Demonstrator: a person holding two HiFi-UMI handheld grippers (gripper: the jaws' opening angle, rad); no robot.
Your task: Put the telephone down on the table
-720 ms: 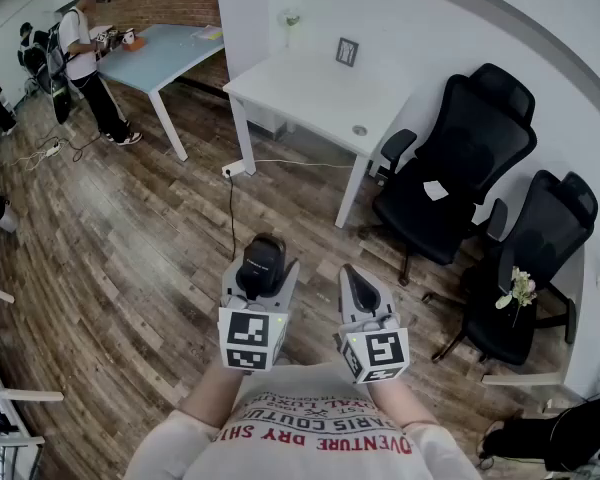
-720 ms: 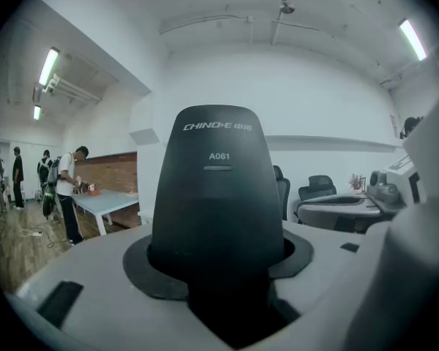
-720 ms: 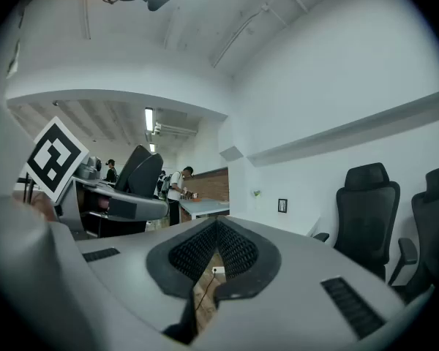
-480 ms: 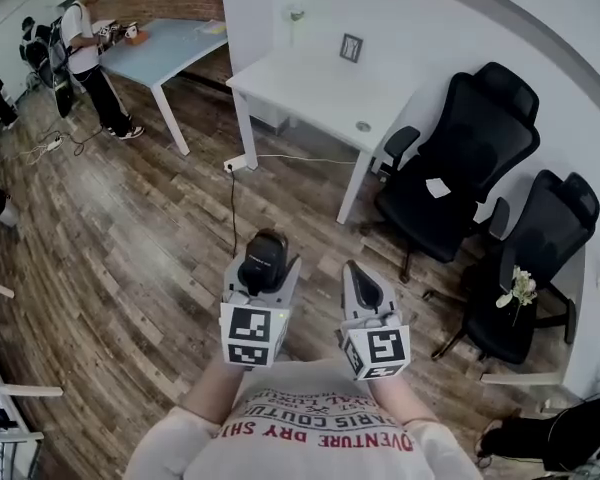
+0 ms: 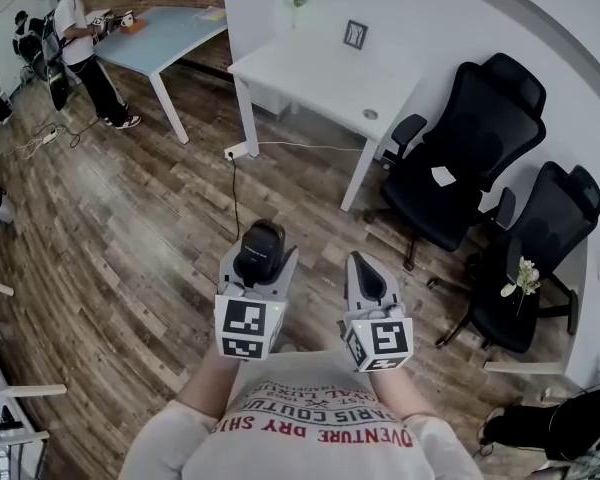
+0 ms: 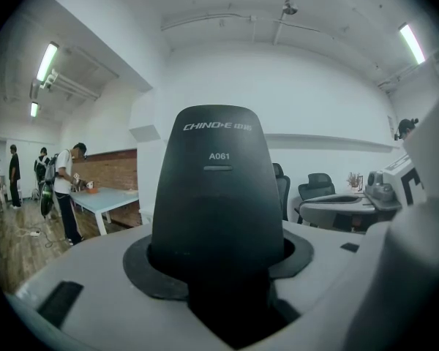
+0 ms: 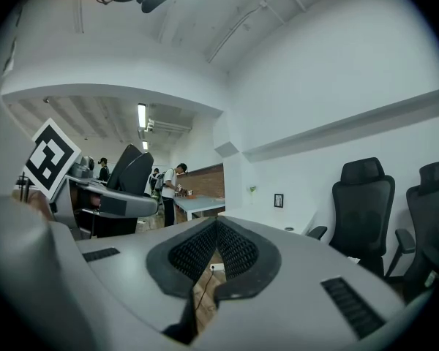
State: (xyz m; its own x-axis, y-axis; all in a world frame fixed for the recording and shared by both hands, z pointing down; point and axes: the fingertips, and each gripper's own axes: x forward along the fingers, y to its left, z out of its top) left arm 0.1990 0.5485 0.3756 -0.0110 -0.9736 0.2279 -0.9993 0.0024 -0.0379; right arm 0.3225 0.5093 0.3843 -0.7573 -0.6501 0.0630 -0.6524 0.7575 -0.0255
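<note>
Left gripper (image 5: 261, 260): jaws clamped on telephone (image 6: 217, 189), its long axis running out along the jaws | Right gripper (image 5: 365, 284): jaws closed together, empty | Target: white counter (image 5: 320, 86) well ahead of the left jaws | Clearance: top largely bare; chairs (image 5: 460, 158) crowd its right edge.

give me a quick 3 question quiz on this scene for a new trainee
1. True or false: the telephone already rests on the white table.
2. Which gripper holds the telephone? A) left B) right C) neither
3. Fill in: in the head view, two black ____ stand to the right of the white table.

Key:
1. False. It is up in the air, clamped between jaws, well short of the table.
2. A, the left gripper.
3. chairs
</note>
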